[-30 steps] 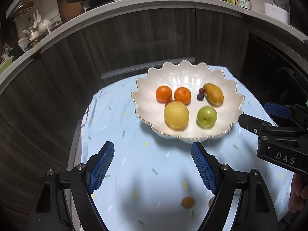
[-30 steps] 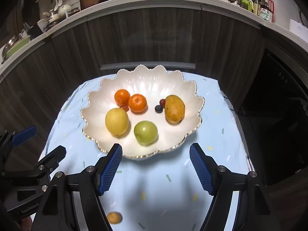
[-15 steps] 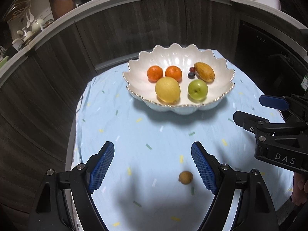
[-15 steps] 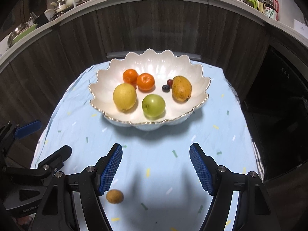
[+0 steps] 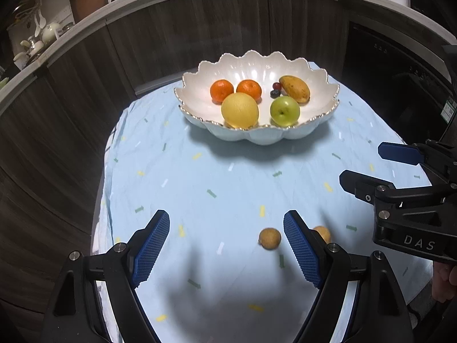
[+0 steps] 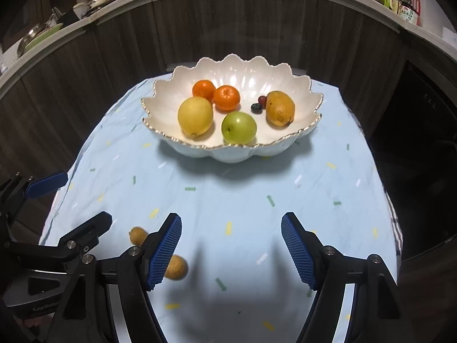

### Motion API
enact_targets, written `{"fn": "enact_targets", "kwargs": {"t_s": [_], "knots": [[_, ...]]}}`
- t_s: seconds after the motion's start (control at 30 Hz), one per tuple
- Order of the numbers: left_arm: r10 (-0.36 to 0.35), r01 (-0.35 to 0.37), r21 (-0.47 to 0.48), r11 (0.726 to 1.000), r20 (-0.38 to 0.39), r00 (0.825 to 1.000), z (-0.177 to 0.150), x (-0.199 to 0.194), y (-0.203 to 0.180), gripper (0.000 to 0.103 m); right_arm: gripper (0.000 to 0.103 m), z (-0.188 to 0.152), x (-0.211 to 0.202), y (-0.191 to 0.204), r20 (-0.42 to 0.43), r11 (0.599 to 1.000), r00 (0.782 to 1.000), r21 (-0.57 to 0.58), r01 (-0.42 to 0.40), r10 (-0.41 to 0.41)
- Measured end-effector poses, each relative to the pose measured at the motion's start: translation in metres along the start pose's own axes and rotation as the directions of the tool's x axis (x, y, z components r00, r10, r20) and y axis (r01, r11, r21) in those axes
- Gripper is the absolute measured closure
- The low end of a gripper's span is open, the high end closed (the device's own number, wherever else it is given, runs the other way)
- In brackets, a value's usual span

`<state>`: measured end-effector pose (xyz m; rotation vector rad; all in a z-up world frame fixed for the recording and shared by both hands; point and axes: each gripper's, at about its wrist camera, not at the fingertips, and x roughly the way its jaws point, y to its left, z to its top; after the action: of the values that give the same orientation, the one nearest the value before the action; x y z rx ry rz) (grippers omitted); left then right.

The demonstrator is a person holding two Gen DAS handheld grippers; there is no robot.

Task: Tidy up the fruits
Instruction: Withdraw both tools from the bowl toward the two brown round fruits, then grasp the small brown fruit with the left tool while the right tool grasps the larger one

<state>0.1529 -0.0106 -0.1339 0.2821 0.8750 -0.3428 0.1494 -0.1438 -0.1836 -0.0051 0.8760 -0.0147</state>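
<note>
Blue tablecloth [image 5: 228, 188], dark cabinets behind; the bowl [image 5: 322, 125] is loaded. Two small brown fruits [image 5: 269, 238] lie loose, well short of the bowl. Left gripper [image 5: 225, 245] and right gripper [image 6: 231, 245] hover wide, empty. Next, I'd say: straddle one and squeeze.

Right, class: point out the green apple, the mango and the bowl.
green apple [image 6: 238, 128], right wrist view, middle of its skin
mango [image 6: 280, 108], right wrist view, its middle
bowl [image 6: 245, 70], right wrist view, bare far wall
</note>
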Motion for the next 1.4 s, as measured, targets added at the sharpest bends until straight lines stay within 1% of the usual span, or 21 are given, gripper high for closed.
{"fn": "enact_targets", "kwargs": {"t_s": [0.2, 0.43, 0.63, 0.83, 1.0, 1.23, 1.4], "knots": [[-0.014, 0.014, 0.013, 1.000, -0.009, 1.000, -0.011, 0.001, -0.002, 0.021, 0.030, -0.010, 0.002, 0.007, -0.013, 1.000, 1.000, -0.022, -0.015, 0.014], [-0.036, 0.038, 0.057, 0.998, -0.030, 0.999, -0.024, 0.007, -0.008, 0.022, 0.030, -0.019, 0.003, 0.014, -0.021, 0.998, 1.000, -0.056, -0.015, 0.014], [-0.051, 0.053, 0.063, 0.997, -0.034, 0.998, -0.031, 0.011, -0.009, 0.022, 0.031, -0.025, 0.006, 0.019, -0.033, 0.996, 0.999, -0.083, -0.019, 0.016], [-0.067, 0.070, 0.083, 0.994, -0.039, 0.997, -0.035, 0.016, -0.013, 0.026, 0.037, -0.030, 0.008, 0.024, -0.053, 0.993, 0.998, -0.107, -0.052, 0.047], [-0.071, 0.075, 0.109, 0.991, -0.032, 0.997, -0.036, 0.021, -0.015, 0.029, 0.046, -0.033, 0.013, 0.027, -0.074, 0.989, 0.994, -0.119, -0.084, 0.075], [-0.090, 0.095, 0.145, 0.985, -0.041, 0.995, -0.036, 0.030, -0.021, 0.031, 0.049, -0.034, 0.022, 0.029, -0.107, 0.986, 0.987, -0.110, -0.128, 0.116], [-0.110, 0.116, 0.146, 0.982, -0.051, 0.993, -0.036, 0.038, -0.025, 0.034, 0.050, -0.034, 0.029, 0.028, -0.133, 0.983, 0.980, -0.095, -0.159, 0.146]]}}
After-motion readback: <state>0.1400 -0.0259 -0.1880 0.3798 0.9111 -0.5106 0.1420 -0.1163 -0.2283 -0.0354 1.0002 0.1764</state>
